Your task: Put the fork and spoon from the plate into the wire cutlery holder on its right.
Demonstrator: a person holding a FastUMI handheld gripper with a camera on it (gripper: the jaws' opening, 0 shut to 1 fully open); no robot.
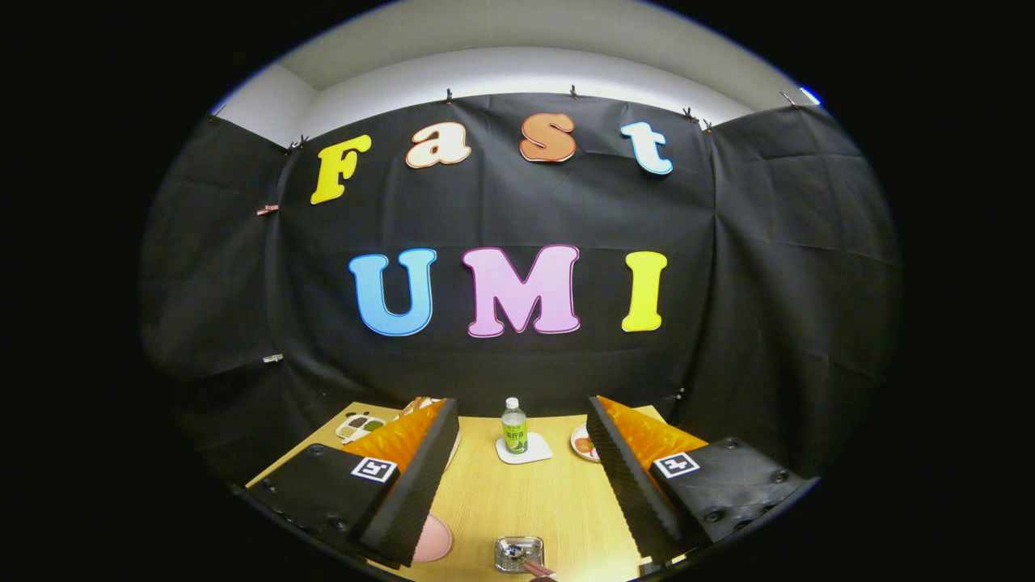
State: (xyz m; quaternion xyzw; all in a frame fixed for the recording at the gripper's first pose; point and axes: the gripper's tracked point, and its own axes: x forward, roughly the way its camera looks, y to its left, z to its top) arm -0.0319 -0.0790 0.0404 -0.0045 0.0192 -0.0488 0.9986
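Note:
My gripper (521, 404) is held high above the wooden table (558, 501) and is open, with nothing between its wide-spread fingers. Close below me, between the fingers, stands a small square metal holder (519, 554) seen from above. Shiny pieces lie inside it, and a reddish handle (539, 570) pokes out at its near right corner. Left of the holder lies a pink plate (433, 538), half hidden behind my left finger (404, 477). What lies on the plate I cannot tell.
A green-labelled bottle (514, 427) stands on a white coaster (525, 449) at the far middle of the table. A small dish with red food (583, 442) lies far right. A divided tray (360, 424) sits far left.

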